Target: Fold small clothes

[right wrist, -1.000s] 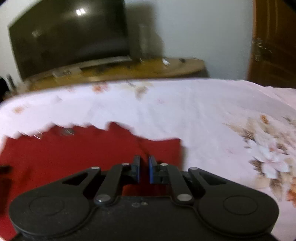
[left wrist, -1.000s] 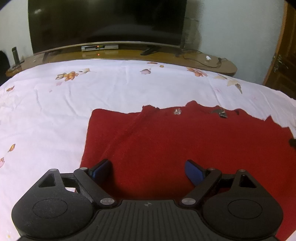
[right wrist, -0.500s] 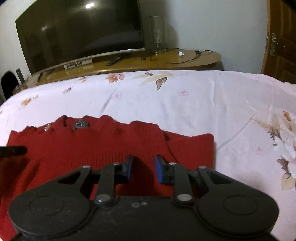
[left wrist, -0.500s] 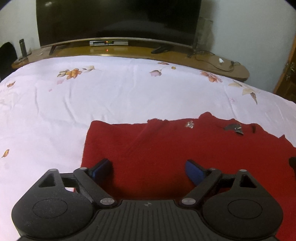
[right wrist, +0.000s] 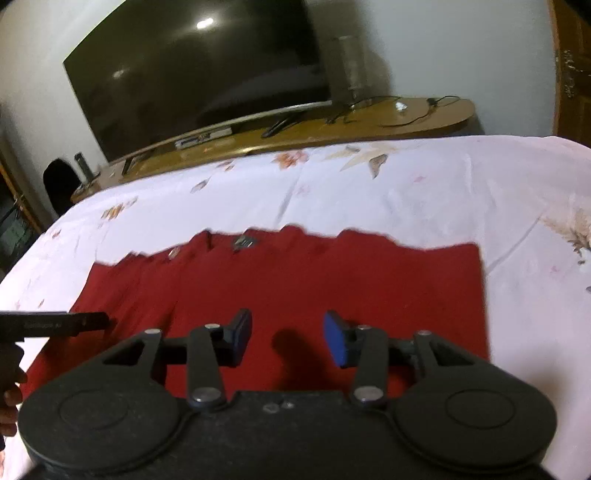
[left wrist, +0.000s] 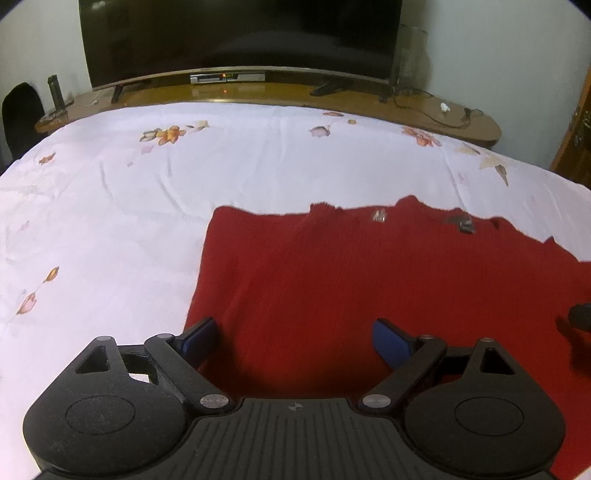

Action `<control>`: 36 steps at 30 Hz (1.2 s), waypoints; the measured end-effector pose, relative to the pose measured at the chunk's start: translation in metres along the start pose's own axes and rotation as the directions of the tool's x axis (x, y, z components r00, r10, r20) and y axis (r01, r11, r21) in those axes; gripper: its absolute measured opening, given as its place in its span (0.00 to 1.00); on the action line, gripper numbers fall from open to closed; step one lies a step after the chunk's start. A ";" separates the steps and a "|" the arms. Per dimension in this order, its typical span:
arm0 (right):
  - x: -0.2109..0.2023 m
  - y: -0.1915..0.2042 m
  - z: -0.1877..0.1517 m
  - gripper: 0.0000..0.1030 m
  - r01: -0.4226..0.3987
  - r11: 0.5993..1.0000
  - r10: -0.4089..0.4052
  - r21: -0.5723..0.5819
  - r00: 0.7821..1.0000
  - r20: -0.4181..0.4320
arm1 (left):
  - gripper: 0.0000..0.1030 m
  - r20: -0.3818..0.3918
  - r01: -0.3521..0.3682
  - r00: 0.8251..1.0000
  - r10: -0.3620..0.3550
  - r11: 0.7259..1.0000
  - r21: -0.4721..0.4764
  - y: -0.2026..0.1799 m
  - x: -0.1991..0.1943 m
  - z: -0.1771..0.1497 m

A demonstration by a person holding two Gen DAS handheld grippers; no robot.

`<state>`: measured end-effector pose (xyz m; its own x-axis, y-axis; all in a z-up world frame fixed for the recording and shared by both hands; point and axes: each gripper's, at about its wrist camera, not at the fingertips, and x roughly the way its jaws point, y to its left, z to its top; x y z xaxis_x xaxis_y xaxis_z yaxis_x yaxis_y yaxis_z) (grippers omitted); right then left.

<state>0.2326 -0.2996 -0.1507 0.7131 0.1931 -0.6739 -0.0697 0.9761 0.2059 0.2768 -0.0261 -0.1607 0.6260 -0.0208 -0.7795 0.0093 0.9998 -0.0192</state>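
Note:
A red knit garment (left wrist: 369, 280) lies flat on the white floral bedsheet (left wrist: 184, 177), with small metal decorations near its far edge. It also shows in the right wrist view (right wrist: 314, 280). My left gripper (left wrist: 293, 338) is open and empty, its blue pads spread wide over the garment's near left part. My right gripper (right wrist: 288, 336) is open and empty over the garment's near right part. The left gripper's body (right wrist: 51, 325) shows at the left edge of the right wrist view.
A wooden TV stand (left wrist: 424, 107) with a large dark television (left wrist: 240, 33), cables and small items runs along the bed's far side. A wooden door (right wrist: 572, 66) stands at the right. A dark chair (left wrist: 18, 118) is at the far left.
My right gripper was shut a second ago and has opened wide, releasing the garment, which now lies flat. Both grippers shifted slightly over the garment.

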 end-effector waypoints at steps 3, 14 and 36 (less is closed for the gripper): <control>-0.001 0.009 -0.007 0.48 -0.002 1.000 0.002 0.014 1.000 -0.011 | 0.87 0.003 0.007 1.000 -0.007 1.000 0.018 0.001 -0.006 -0.007; -0.015 0.046 -0.032 0.54 0.001 0.999 -0.001 0.032 1.000 -0.026 | 0.88 -0.047 0.052 0.998 -0.052 0.999 0.013 0.031 -0.023 -0.025; 0.009 0.063 -0.033 0.61 -0.024 0.999 0.025 0.031 0.999 -0.028 | 0.81 0.047 0.417 0.906 -0.421 0.865 -0.278 0.096 0.026 -0.014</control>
<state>0.2115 -0.2333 -0.1678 0.6910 0.2203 -0.6885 -0.0649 0.9675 0.2444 0.2826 0.0693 -0.1915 0.5997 -0.4399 -0.6685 0.0524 0.8551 -0.5158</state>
